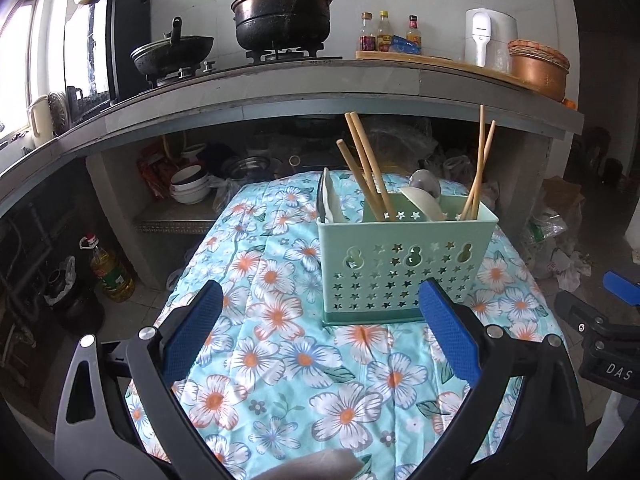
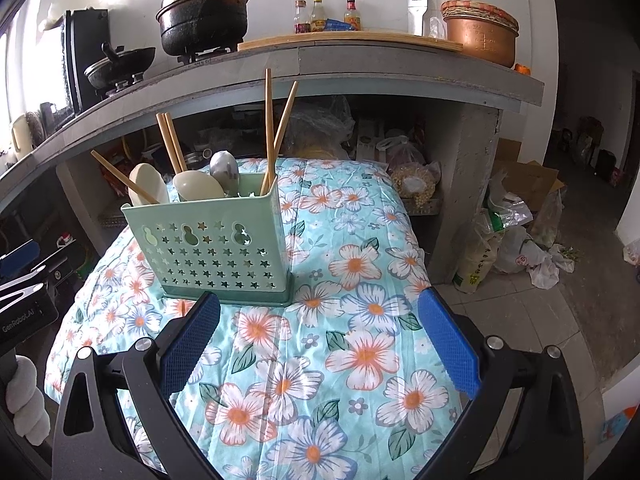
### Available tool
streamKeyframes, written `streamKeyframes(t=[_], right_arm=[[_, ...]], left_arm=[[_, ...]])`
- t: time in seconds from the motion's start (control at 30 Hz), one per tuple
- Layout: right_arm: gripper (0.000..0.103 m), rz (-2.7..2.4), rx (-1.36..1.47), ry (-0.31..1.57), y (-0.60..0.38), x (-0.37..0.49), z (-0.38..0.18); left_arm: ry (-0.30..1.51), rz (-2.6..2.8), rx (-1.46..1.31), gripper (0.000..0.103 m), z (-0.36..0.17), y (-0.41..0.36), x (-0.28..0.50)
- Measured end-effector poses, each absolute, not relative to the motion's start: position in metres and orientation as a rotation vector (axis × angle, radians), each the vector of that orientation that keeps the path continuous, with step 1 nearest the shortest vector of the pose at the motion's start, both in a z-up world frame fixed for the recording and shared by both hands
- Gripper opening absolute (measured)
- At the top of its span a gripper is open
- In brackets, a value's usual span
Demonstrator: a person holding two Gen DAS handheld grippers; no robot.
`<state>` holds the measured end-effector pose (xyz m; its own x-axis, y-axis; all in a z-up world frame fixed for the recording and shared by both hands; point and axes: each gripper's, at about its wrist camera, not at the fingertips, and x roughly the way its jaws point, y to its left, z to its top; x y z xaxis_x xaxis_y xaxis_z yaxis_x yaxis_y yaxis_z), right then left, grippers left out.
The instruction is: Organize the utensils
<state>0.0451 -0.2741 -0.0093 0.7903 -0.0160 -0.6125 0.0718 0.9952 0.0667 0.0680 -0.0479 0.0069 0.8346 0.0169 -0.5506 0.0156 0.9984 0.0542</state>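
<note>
Mint-green plastic, punched with stars, marks the centre of this kitchen scene: a utensil caddy (image 1: 406, 258) stands upright on a table covered by a flowered cloth (image 1: 280, 360), with every utensil in sight already inside it. Chopsticks (image 1: 366, 168) lean out of the caddy's left and right ends, while pale spoons (image 2: 198, 186) and a grey one rest bowl-up in its middle section (one more spoon sits at the caddy's far left end).

Both tools hang in front of the caddy, close to it but touching nothing. The left gripper (image 1: 320, 340) has its blue pads spread wide and holds nothing; the right gripper (image 2: 320, 340) is likewise spread and empty. No loose utensil lies on the cloth around the caddy, so the sorting looks finished or nearly so. If anything remains, it is probably tidying: the chopsticks are split between the two ends, and gathering them would call for a narrow pinch high on the sticks, lifting straight up so they clear the caddy's rim.

Behind the caddy runs a concrete counter (image 1: 320, 80) carrying a black pot (image 1: 282, 16) on a burner, a wok, sauce bottles and a copper-coloured bowl. Under the counter sit stacked bowls and bags. None of it crowds the caddy; the leaning sticks themselves are the likeliest snag.
</note>
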Motion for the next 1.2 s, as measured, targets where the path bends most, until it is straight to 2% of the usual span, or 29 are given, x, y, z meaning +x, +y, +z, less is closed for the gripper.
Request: streamKeyframes(t=[1.2], right_arm=[[0.097,-0.049,0.086,0.655,-0.2745,0.0432,-0.0057]], left_arm=[[0.58,-0.015,0.055,0.095,0.0104,-0.0507,0.0678]])
